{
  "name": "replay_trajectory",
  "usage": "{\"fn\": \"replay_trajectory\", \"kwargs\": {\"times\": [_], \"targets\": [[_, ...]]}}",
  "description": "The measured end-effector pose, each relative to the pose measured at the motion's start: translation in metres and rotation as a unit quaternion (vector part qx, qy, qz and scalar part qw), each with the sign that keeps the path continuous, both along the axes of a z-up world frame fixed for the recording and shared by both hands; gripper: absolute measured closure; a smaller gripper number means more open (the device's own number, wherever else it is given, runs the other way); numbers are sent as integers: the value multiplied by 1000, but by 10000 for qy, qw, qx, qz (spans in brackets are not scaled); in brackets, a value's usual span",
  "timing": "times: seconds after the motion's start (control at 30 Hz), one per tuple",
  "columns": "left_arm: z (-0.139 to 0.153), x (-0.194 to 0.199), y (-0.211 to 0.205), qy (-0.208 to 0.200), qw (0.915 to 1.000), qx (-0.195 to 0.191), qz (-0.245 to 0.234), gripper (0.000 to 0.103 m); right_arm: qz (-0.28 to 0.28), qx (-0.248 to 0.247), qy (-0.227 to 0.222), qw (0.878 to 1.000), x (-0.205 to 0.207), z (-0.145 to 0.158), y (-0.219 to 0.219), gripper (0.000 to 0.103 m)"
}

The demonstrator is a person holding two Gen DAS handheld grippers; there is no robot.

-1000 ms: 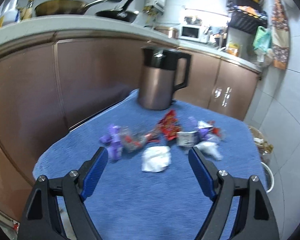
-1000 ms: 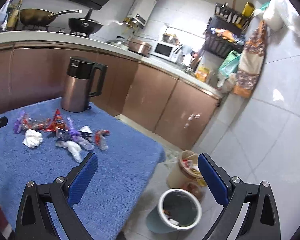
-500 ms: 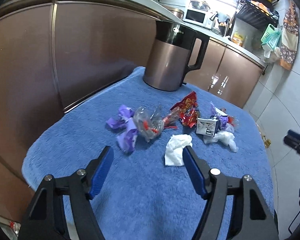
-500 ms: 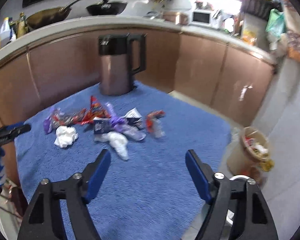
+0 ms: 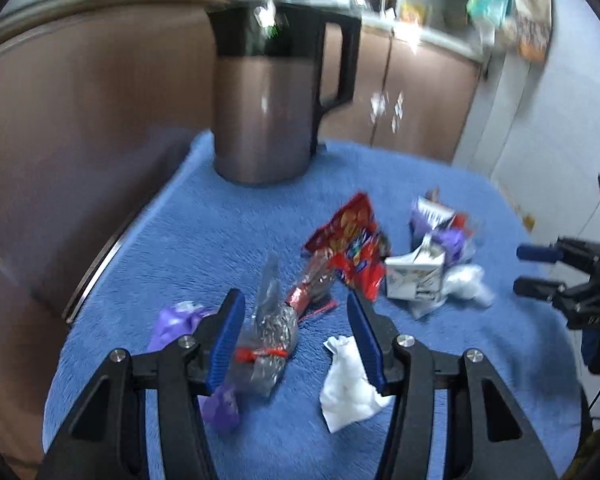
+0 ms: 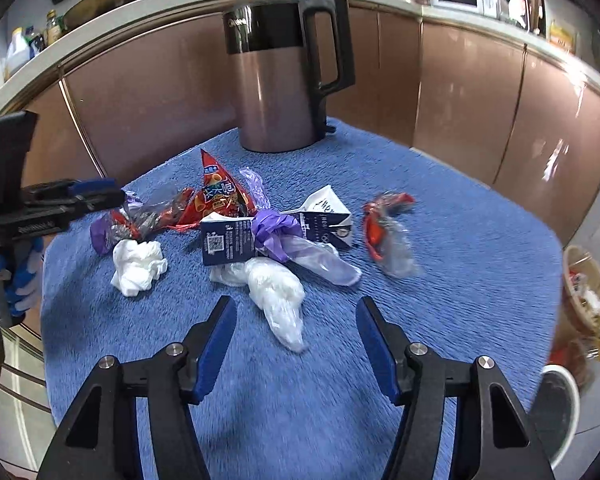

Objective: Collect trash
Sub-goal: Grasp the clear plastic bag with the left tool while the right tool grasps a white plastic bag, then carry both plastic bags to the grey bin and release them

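Left wrist view: the left gripper (image 5: 296,332) hangs low over the blue towel-covered table (image 5: 220,240), its jaws apart and closing, with a crumpled clear wrapper tied with a red band (image 5: 272,340) lying between the blue pads; the pads do not yet press on it as far as the blurred picture shows. A purple wrapper (image 5: 176,324) lies just beside the left finger and a white tissue (image 5: 348,384) just under the right finger. Further off sit a red snack bag (image 5: 352,248) and a small carton (image 5: 416,276), with a brown electric kettle (image 5: 268,100) standing at the back of the table. The step in hand appears to be the first pick: grasping the clear wrapper. The next move calls for finishing the squeeze without catching the tissue or purple wrapper.

Right wrist view: the right gripper (image 6: 296,344) is also apart and closing, with the tail of a white plastic bag (image 6: 276,292) lying between its fingertips, not yet pinched. Behind it lie a dark blue carton (image 6: 228,240), a purple glove (image 6: 276,232), a second red-and-clear wrapper (image 6: 388,232) off to the right, and the tissue (image 6: 138,266) to the left. A white-rimmed bin (image 6: 556,412) stands on the floor just off the table's right edge. This hand likely needs to go a little lower and forward, close on the bag, then carry it to the bin.
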State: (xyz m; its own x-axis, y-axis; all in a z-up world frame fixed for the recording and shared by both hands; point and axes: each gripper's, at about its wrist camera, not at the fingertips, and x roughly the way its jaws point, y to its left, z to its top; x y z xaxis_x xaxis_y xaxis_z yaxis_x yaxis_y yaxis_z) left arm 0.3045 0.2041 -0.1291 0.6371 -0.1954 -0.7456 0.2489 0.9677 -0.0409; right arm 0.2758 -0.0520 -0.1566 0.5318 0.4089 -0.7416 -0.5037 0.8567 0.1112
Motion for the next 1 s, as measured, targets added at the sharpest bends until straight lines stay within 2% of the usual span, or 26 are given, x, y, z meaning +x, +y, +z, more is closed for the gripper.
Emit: {"fn": "replay_trajectory", "kwargs": {"times": [0.13,0.23,0.4,0.47,0.53,0.73,1.0], "targets": [[-24,24,-2,532,9985,120,41,53,184,-46,112,9998,13,-11,11,47],[-37,31,-2,786,9966,244,85,54,345,-85,228,9991,21,-23,21,51],[-46,34,-4,945,9952,203,141,71,463,-124,283,9984,31,-34,31,57],[-45,34,-6,930,9953,194,160,81,496,-147,298,9982,33,-38,33,67],[-42,33,-7,903,9956,159,197,87,530,-126,308,9980,33,-40,32,68],[-20,16,-8,641,9972,-22,383,90,569,-30,245,9981,7,-30,18,69],[38,-38,-8,60,9985,-189,501,90,389,260,-48,9989,-49,4,-11,69]]}}
